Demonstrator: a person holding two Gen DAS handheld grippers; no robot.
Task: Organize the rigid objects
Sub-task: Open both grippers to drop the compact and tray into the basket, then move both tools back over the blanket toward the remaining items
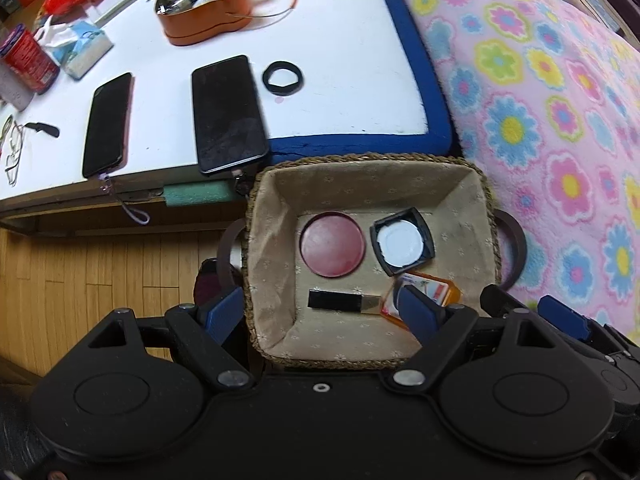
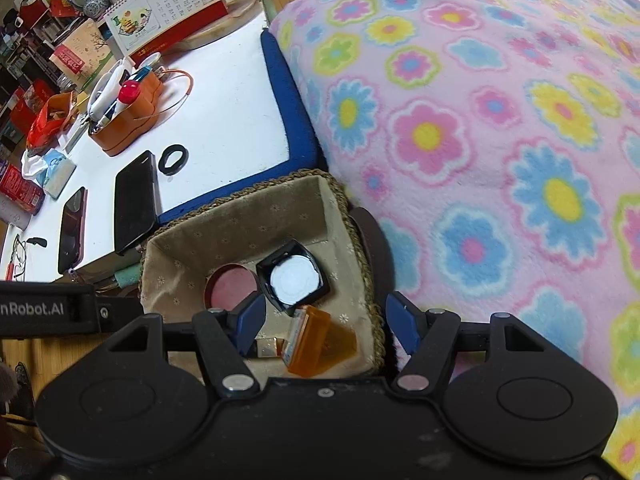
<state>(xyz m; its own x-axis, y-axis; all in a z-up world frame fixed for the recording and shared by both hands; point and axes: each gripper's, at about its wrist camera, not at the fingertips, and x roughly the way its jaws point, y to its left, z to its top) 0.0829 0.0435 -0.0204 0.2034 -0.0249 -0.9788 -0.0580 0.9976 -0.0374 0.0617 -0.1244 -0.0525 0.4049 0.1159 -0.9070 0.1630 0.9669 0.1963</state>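
Woven basket [image 1: 256,240], cloth-lined, sits below the near edge of the white table [image 1: 340,80], against the flowered blanket [image 1: 540,120] on its right.

In the basket: round red lid [image 1: 333,244] at far left, black square case with white disc [image 1: 402,240] just right of it, black flat stick [image 1: 334,301] nearer, orange transparent box [image 2: 316,340] at near right, tilted.

Left gripper [image 1: 324,312] points steeply down over the basket. Jaws spread wide, nothing between the pads; left finger outside the basket's left wall, right finger over the orange box's edge.

Right gripper [image 2: 324,320] also points steeply down, over the basket's near right part. Jaws apart, gripping nothing; the orange box lies below, between the fingers, whether touched I cannot tell.

On the table, well apart from both grippers: two dark phones [image 1: 228,114], side by side; black ring [image 1: 283,79] to their right; orange tray [image 1: 208,12] of oddments, farther.
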